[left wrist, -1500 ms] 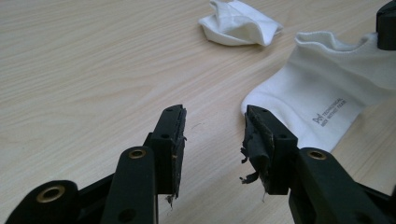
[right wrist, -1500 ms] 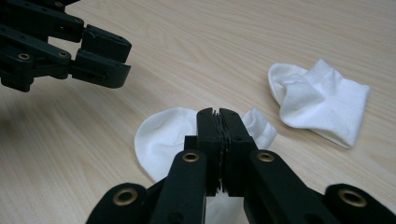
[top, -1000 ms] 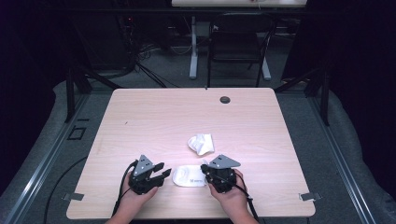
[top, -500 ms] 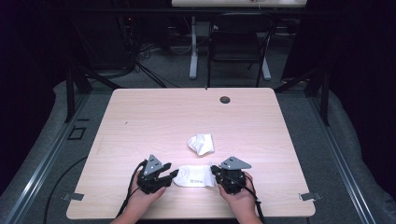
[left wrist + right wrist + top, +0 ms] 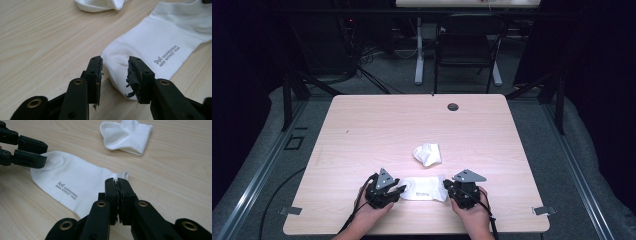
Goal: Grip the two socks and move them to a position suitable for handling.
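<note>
Left gripper view has the left tool [image 5: 114,72] closing, its jaws still parted astride the toe of the flat sock [image 5: 155,50]. Opposite, the right tool [image 5: 117,185] is clamped on that sock's cuff; a crumpled sock [image 5: 427,154] lies beyond both on the surface [image 5: 362,130].

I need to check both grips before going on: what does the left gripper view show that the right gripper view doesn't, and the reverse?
Left gripper view: the left gripper, its jaws apart but just been closing, flanks the toe of the flat sock, and one pad is frayed. Right gripper view: the right gripper, its jaws shut on that sock's cuff edge, with the whole crumpled sock beyond. Both share the flat sock's printed logo, the crumpled sock and the wooden table.
</note>
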